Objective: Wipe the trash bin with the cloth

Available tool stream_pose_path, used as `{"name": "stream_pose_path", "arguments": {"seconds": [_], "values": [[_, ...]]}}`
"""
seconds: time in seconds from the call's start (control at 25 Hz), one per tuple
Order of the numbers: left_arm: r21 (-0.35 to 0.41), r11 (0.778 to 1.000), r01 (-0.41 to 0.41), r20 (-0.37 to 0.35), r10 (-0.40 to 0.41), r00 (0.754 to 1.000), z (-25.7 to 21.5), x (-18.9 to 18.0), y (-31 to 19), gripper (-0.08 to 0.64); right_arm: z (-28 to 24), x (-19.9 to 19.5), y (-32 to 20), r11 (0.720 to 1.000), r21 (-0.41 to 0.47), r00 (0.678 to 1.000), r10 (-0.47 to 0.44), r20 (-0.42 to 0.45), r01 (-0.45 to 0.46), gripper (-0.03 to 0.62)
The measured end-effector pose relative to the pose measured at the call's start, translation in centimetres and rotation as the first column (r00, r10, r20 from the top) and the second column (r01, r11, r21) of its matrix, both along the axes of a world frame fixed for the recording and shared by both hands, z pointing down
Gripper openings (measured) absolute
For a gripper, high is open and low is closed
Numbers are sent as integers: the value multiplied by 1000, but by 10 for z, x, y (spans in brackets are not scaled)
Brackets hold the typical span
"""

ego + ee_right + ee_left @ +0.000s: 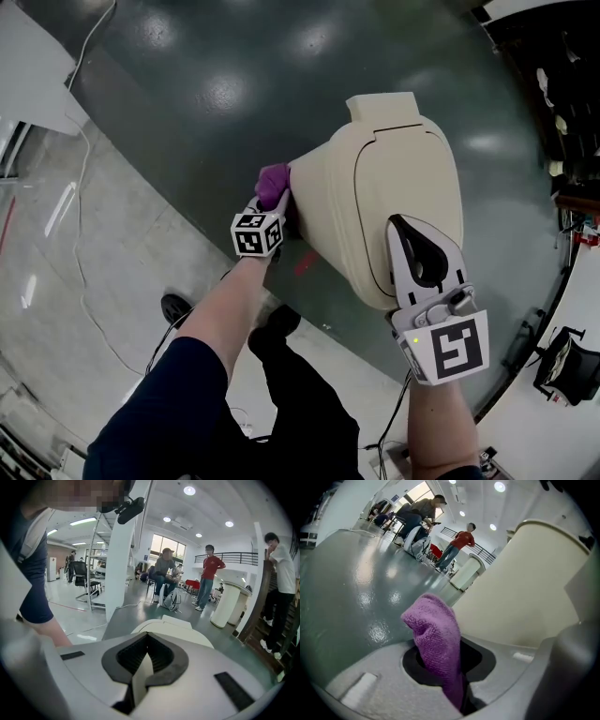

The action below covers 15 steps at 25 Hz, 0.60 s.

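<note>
The beige trash bin (375,187) stands on the dark green floor, and its closed lid fills the middle of the head view. My left gripper (277,199) is shut on a purple cloth (273,180) that presses against the bin's left side wall. In the left gripper view the cloth (436,634) sticks up out of the left gripper (446,660), with the bin wall (525,588) just to its right. My right gripper (401,225) lies on the near edge of the lid, jaws together. In the right gripper view the right gripper (147,638) points across the lid (173,623), and a beige sliver shows between its pads.
A white cable (80,262) trails over the pale floor at the left, near my shoe (176,306). A black chair (562,361) stands at the right. Ahead are a white pillar (124,550), a second pale bin (229,603), several people and a staircase (276,634).
</note>
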<state>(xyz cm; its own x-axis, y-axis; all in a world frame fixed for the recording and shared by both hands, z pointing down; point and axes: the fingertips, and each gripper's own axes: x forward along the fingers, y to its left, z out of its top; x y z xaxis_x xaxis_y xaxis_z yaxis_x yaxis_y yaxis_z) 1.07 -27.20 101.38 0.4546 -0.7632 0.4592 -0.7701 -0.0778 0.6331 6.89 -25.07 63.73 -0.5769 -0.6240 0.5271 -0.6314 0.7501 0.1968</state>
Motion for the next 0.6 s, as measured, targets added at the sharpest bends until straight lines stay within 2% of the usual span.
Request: {"name": "stream_pose_path", "arguments": {"seconds": [0.2,0.6], "values": [[18,1000,-8,-16,8,1000,-30,6,7,57,2,3,0,1000,4,1000,5,9,-5,11],[106,992,75,-146,-60,988,-195,23,46,55,5,3,-1,1000,-16,999,19,-29,-19,11]]}}
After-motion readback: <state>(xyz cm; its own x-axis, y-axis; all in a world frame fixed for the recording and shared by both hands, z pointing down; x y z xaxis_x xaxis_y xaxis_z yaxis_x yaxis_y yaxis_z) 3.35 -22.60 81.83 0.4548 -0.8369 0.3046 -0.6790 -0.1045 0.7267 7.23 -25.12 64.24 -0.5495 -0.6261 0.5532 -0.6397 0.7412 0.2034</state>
